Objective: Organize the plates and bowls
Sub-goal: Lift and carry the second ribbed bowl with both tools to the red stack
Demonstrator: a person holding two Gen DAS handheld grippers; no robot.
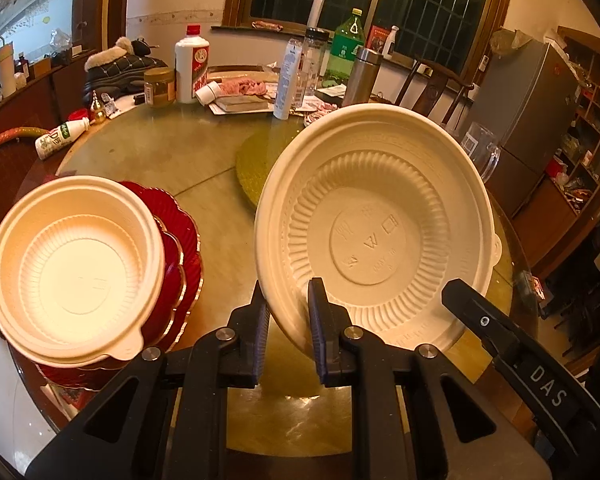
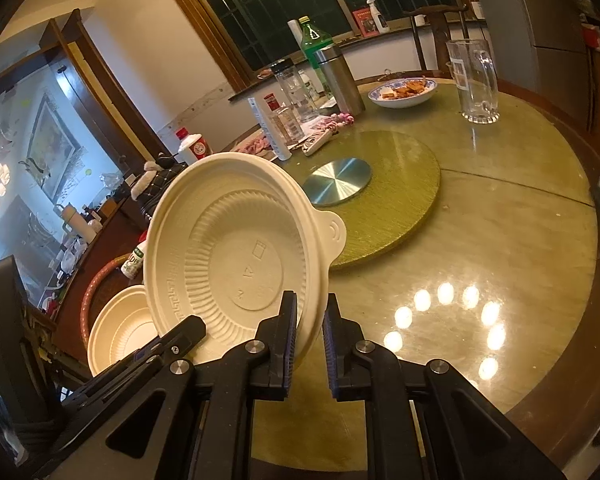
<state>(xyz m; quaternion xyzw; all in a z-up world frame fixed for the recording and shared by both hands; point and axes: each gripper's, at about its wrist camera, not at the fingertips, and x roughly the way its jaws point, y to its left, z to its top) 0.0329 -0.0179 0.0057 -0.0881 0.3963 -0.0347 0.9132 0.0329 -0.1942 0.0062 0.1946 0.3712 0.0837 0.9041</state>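
A cream ribbed plastic bowl (image 1: 380, 232) hangs tilted above the table with both grippers on its rim. My left gripper (image 1: 288, 292) is shut on the near left edge of the rim. My right gripper (image 2: 311, 300) is shut on the same bowl (image 2: 236, 248) at its near right edge, below the tab handle. One right finger (image 1: 472, 312) shows at the bowl's lower right in the left wrist view. A second cream bowl (image 1: 76, 268) sits upright on a stack of red scalloped plates (image 1: 180, 240) at the table's left edge; in the right wrist view this second bowl (image 2: 116, 328) is partly hidden.
A round green mat (image 2: 400, 200) with a metal disc (image 2: 336, 180) lies at the table's middle. Behind it stand several bottles, a steel flask (image 2: 340, 80), a glass jug (image 2: 474, 80) and a blue-rimmed dish of food (image 2: 404, 92). Glossy tabletop (image 2: 500, 280) shows at the right.
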